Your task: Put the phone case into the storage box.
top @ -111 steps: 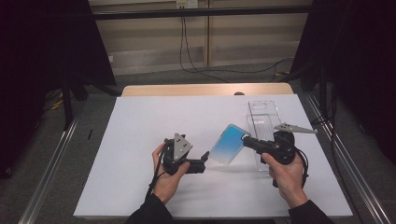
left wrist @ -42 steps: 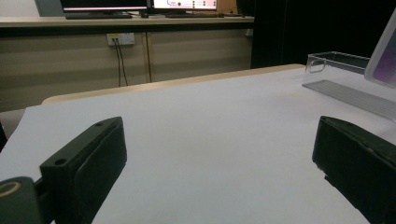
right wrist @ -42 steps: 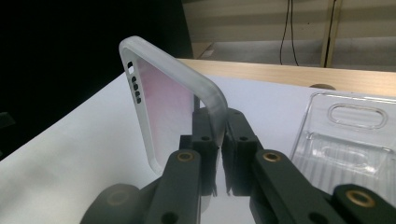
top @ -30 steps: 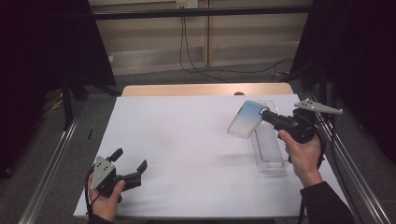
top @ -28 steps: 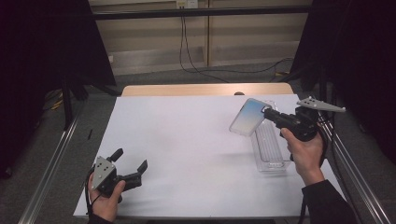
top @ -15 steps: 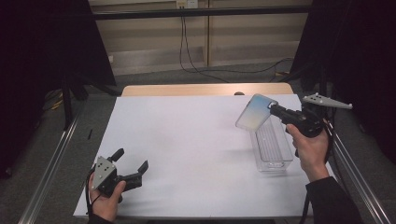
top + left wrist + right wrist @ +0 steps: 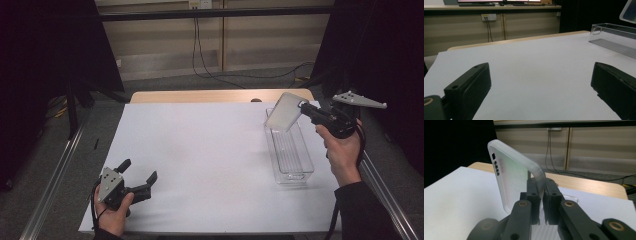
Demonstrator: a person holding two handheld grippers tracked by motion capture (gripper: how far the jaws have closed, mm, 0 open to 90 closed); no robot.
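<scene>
High view: the right hand-held gripper (image 7: 303, 107), its jaws clamped on one edge of a frosted phone case (image 7: 282, 112), holds the case tilted in the air above the far end of the clear tray (image 7: 290, 151). The left hand-held gripper (image 7: 139, 176), wide open and empty, rests on the white surface (image 7: 200, 155) well apart from the tray.

Overhead forward-down view; two low claw-mounted close-ups.

In the left gripper view the clear tray (image 7: 614, 35) and phone case (image 7: 629, 11) run off the right edge. In the right gripper view, the right gripper (image 7: 541, 195) hides the case's lower edge.
</scene>
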